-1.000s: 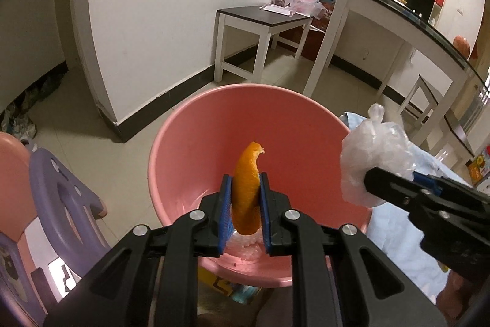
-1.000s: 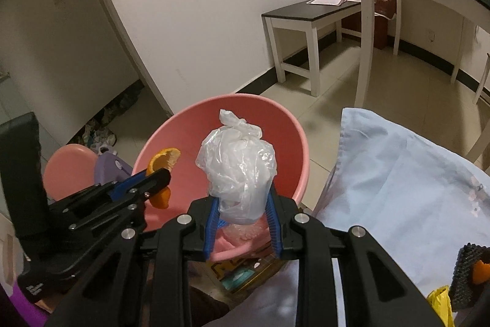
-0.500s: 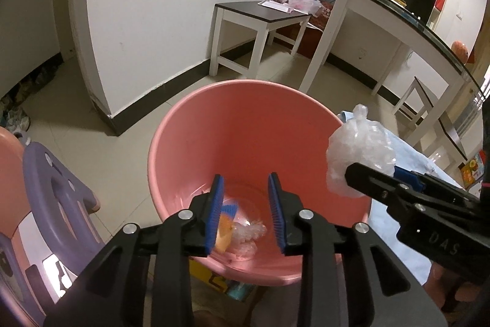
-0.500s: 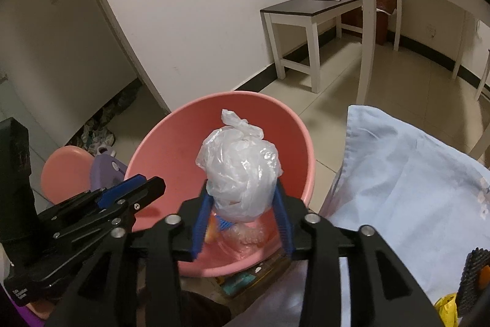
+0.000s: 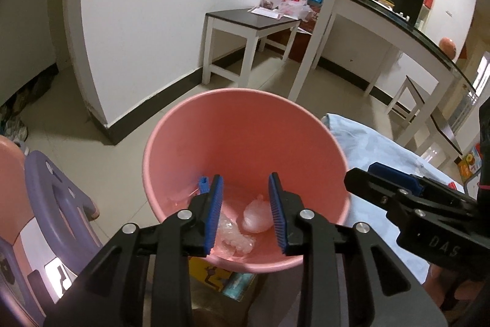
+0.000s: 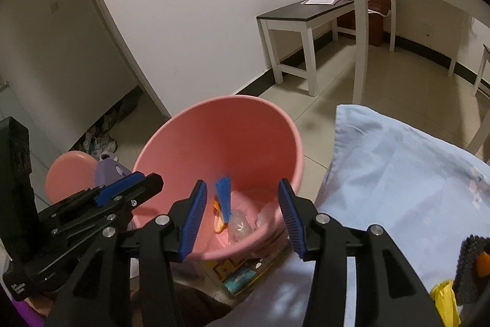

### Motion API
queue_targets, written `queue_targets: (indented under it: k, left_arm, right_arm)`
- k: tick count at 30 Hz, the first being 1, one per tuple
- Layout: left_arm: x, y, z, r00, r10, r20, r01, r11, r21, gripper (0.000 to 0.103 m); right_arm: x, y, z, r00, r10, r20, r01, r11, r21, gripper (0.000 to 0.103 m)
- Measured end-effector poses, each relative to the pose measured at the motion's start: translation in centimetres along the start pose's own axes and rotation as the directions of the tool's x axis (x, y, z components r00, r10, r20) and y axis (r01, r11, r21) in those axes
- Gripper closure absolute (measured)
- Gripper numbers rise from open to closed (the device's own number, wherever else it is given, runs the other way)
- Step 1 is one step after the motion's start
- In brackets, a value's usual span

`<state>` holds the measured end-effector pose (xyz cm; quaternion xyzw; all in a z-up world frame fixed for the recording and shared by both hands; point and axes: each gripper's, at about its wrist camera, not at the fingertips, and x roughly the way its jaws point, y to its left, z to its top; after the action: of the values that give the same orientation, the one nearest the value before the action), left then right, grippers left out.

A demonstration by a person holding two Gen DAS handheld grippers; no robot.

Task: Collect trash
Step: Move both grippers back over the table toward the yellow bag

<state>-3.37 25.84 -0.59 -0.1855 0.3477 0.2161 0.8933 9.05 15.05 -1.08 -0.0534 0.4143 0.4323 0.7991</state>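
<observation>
Pink bucket [image 5: 245, 137] holds a knotted plastic bag [image 5: 256, 219] and orange peel [image 6: 216, 206]. Both tongs, left [image 5: 246, 212] and right [image 6: 243, 215], have just opened and hover empty above it.

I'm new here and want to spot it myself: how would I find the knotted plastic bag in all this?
Look for the big pink bucket on the tiled floor, beside the light blue cloth. Peer down to its bottom, where the trash lies. The knotted plastic bag is the rounded, whitish translucent ball with a small tied tip, unlike the flat crinkled clear wrapper next to it.
</observation>
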Motion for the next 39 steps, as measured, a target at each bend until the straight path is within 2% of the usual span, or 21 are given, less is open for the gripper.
queue_targets:
  k: [9, 19, 24, 28, 30, 34, 39]
  left_arm:
    - [-2.3, -3.5, -0.8, 0.998, -0.061, 0.015, 0.06, 0.996, 0.059, 0.072]
    - [-4.1, -9.6, -2.3, 0.986, -0.167, -0.011, 0.167, 0.975, 0.143, 0.072]
    - [-4.1, -13.5, -4.0, 0.973, -0.222, -0.061, 0.229, 0.956, 0.184, 0.072]
    - [-3.4, -16.4, -5.3, 0.96, -0.256, -0.113, 0.275, 0.939, 0.205, 0.072]
    - [-2.9, -17.7, -5.9, 0.954, -0.266, -0.138, 0.291, 0.934, 0.207, 0.072]
    - [-1.6, -20.5, -7.2, 0.934, -0.295, -0.201, 0.334, 0.921, 0.2, 0.072]
    - [0.2, -23.9, -8.7, 0.906, -0.311, -0.286, 0.369, 0.913, 0.176, 0.072]
  right_arm:
    - [-4.7, -1.7, -1.7, 0.998, -0.036, 0.043, 0.035, 0.999, 0.029, 0.055]
    - [-11.8, -5.2, -5.7, 0.986, -0.139, 0.093, 0.133, 0.989, 0.069, 0.055]
    - [-15.9, -8.0, -8.7, 0.965, -0.231, 0.126, 0.217, 0.969, 0.116, 0.055]
    - [-19.2, -11.4, -11.4, 0.939, -0.316, 0.135, 0.289, 0.939, 0.188, 0.055]
    - [-20.4, -12.8, -12.6, 0.925, -0.354, 0.135, 0.321, 0.923, 0.214, 0.051]
    - [-22.6, -15.8, -15.3, 0.894, -0.429, 0.128, 0.385, 0.883, 0.27, 0.049]
    - [-23.7, -19.1, -17.8, 0.881, -0.464, 0.094, 0.411, 0.849, 0.333, 0.048]
